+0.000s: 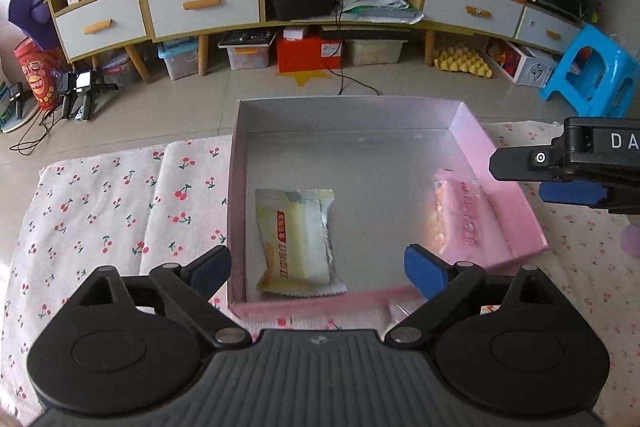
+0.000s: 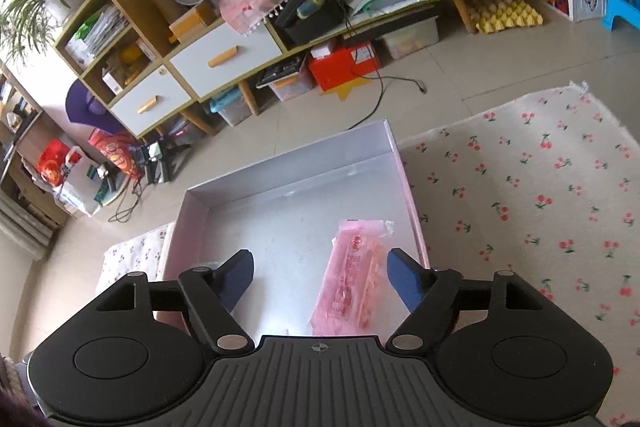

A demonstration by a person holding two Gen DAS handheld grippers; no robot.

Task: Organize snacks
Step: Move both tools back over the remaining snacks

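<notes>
A: Left gripper (image 1: 318,271) checked: spread wide, nothing pinched, blue pads (image 1: 425,270) clear of all contents. Poised over the near wall of the pink box (image 1: 500,163).

B: Yellow snack packet (image 1: 298,239)?

A: Lying flat on the silver floor of the box, near the front wall, left of centre. Seen between the pads but lower, not touched. Long axis running from near wall toward far wall, top leaning slightly left; crimped ends at near and far.

B: Right gripper (image 2: 320,277)?

A: Also spread, empty. Hanging above the near right part of the same box.

B: Pink snack packet (image 2: 352,281)?

A: Resting on the box floor close along the right wall. Just inside the right pad in the right wrist view, below it, no contact visible. Long axis near to far, far end tilted a little right, one crimped end (image 2: 386,227) pointing away. Somewhat blurred in the left wrist view.

B: Support?

A: Box sitting on cherry-print cloth (image 2: 540,195); bench beneath not discernible.
</notes>
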